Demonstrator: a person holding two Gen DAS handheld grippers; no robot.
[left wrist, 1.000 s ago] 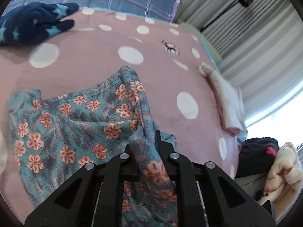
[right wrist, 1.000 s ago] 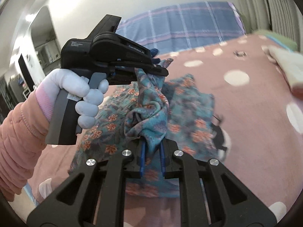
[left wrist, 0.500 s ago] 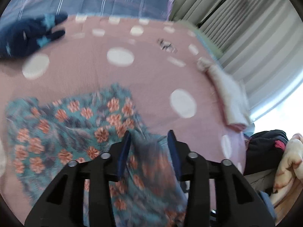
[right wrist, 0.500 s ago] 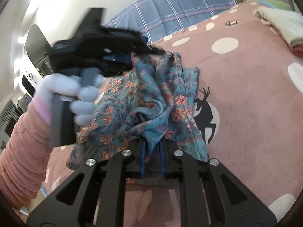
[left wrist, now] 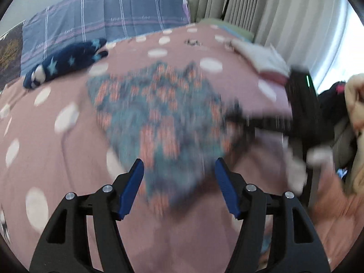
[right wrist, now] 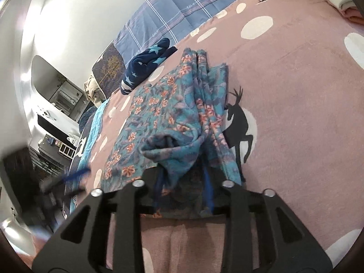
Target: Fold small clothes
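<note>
A teal garment with orange flowers (left wrist: 163, 118) lies bunched and partly folded on the pink dotted blanket (left wrist: 52, 150). My left gripper (left wrist: 179, 177) hovers at its near edge, pulled back from it. Its jaws are wide and still opening, with nothing gripped. This view is blurred by motion. In the right wrist view the garment (right wrist: 173, 113) runs away from me. A bunched end of it sits between the blue pads of my right gripper (right wrist: 183, 187). Those jaws are opening and the pads stand apart from the fabric. The right gripper (left wrist: 261, 120) shows as a dark blur at the garment's right edge.
A navy garment with light stars (left wrist: 66, 63) lies at the back left. A folded white and pink pile (left wrist: 261, 61) sits by the bed's right edge near the curtains. A blue plaid cover (left wrist: 109, 22) lies at the head. More clothes (left wrist: 355, 125) are heaped off the bed.
The left gripper let go of the floral cloth, opened wide and drew back fast. The right gripper sank to the bed with its end of the cloth, and its jaws parted.
</note>
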